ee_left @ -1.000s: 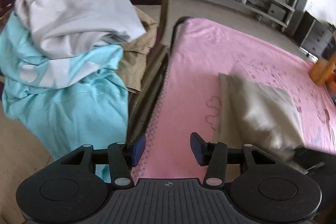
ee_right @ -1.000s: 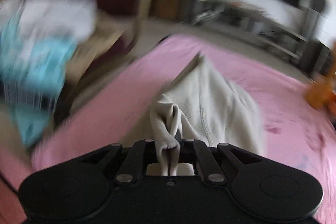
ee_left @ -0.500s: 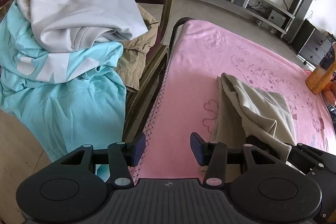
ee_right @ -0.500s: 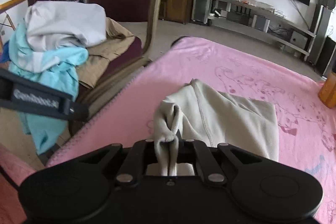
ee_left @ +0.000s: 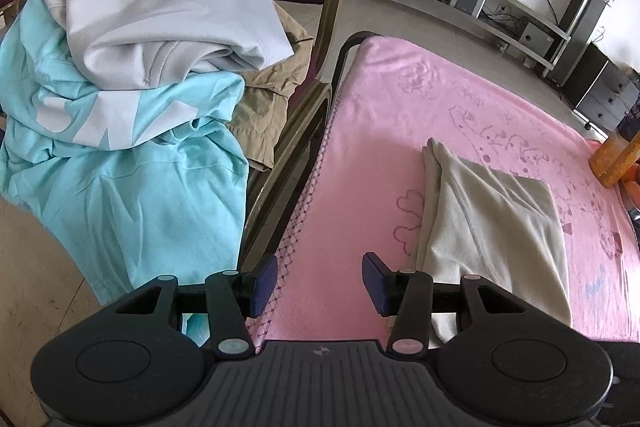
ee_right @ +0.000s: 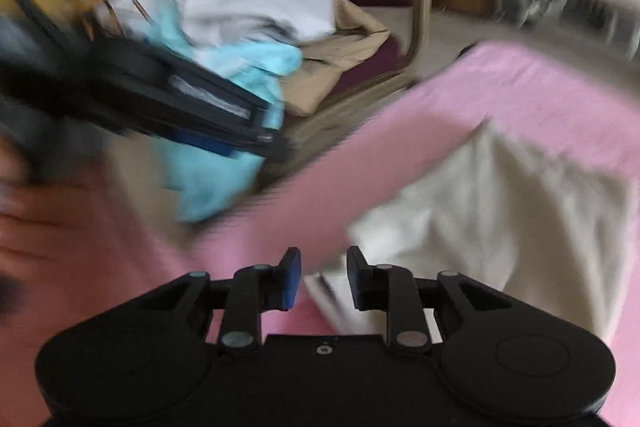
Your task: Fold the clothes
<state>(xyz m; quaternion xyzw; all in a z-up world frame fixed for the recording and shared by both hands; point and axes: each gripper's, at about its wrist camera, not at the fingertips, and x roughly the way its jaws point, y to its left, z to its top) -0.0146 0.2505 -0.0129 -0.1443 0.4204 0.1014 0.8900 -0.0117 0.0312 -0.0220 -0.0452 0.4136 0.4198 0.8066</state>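
Now the cream garment [ee_right: 500, 211] lies just beyond the parted right tongs [ee_right: 323, 277].

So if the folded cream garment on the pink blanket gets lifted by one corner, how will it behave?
The cream garment would probably go limp and unfold, since it lies in soft, loose layers. It looks light, thin cloth. Pushed, it would likely bunch up on the fuzzy pink blanket.

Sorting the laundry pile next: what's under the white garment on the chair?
Under the white garment lies a turquoise top, with a tan garment beside it. Anything deeper is covered.
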